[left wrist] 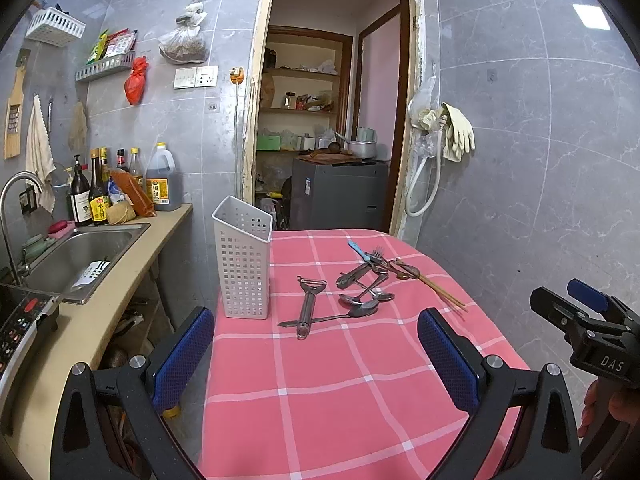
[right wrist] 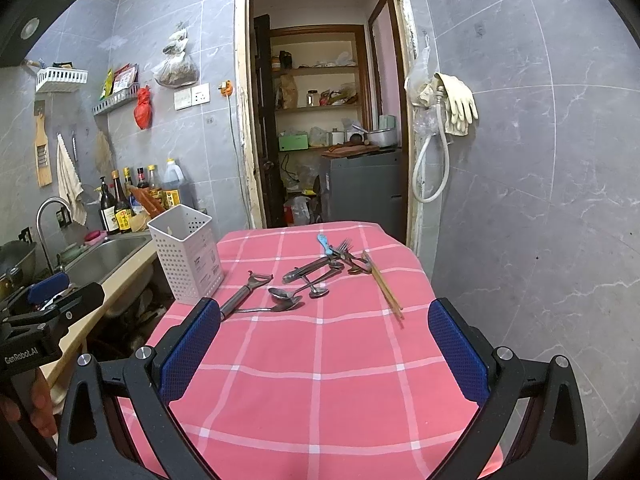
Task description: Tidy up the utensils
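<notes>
Both my jaws gape wide, empty, over the pink checked bench (left wrist: 320, 392). White perforated plastic holder (left wrist: 242, 264) stands far-left; steel peeler (left wrist: 307, 308) lies nearest it. I'd pinch its handle mid-length first, then the spoons (left wrist: 362, 304).

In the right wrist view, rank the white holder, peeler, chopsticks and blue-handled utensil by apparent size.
1. White holder
2. Chopsticks and peeler: similar length, too close to rank
3. Blue-handled utensil, though partly hidden and farther away
</notes>
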